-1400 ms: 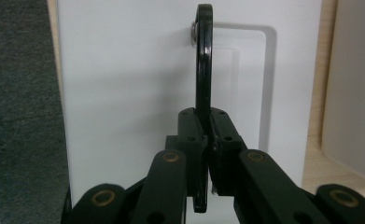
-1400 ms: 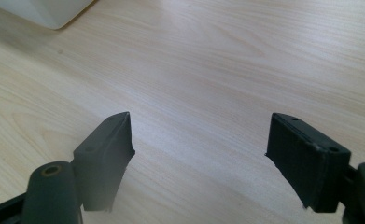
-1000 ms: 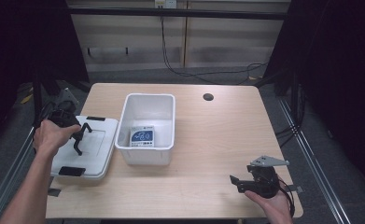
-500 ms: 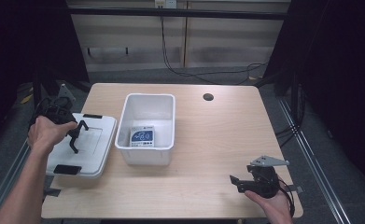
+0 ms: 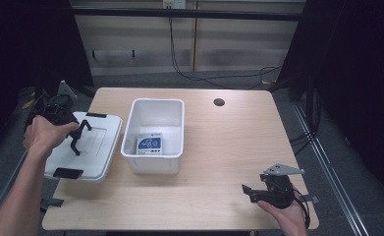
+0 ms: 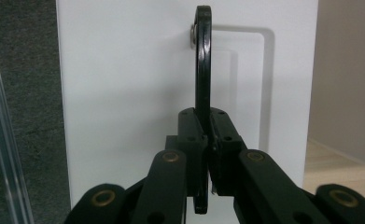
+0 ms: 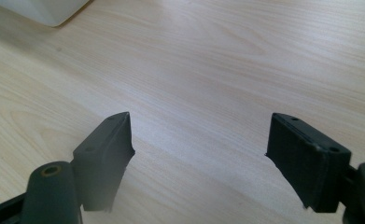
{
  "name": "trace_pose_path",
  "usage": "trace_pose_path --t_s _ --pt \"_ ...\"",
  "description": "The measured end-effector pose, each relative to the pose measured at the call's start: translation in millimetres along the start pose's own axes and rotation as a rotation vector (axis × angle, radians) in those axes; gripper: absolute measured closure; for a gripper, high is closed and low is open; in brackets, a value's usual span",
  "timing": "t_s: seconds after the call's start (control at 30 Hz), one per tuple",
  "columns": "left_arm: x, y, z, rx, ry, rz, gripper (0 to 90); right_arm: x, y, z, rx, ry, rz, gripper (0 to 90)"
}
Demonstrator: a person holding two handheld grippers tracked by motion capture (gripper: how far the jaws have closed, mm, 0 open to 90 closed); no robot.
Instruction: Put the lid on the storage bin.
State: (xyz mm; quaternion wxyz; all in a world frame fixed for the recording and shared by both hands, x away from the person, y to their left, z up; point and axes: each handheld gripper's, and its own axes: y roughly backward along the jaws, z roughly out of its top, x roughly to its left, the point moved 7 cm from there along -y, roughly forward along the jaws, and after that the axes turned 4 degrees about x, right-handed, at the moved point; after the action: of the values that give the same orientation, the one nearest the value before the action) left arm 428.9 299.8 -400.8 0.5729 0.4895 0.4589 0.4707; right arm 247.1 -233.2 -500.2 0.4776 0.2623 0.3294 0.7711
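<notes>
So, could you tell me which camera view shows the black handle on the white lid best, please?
The left gripper view: the handle stands edge-on, close up, pinched between the left gripper and backed by the white lid. The high view shows it small and partly behind the hand. The right gripper view looks at bare table.

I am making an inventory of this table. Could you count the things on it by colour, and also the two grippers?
White: 2, the open bin and the lid beside it
Blue and white: 1, the small device inside the bin
Black: 2, the left gripper and the right gripper
Total: 5
</notes>
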Motion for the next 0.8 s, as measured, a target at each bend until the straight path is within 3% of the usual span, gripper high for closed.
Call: trace_pose_path --t_s 0.23,0.57,0.8 --pt "-2.8 14.3 0.3 -0.010 -0.016 -0.010 85.2 0.4 -0.3 0.0 0.001 0.001 0.000 21.6" --pt "0.8 31.4 -1.0 -0.023 -0.001 -0.024 85.2 -0.1 -0.3 -0.1 0.001 0.003 -0.001 21.6" --pt "-6.9 43.0 1.0 -0.051 -0.012 -0.042 85.2 0.3 -0.2 0.0 0.000 0.003 -0.003 21.6"
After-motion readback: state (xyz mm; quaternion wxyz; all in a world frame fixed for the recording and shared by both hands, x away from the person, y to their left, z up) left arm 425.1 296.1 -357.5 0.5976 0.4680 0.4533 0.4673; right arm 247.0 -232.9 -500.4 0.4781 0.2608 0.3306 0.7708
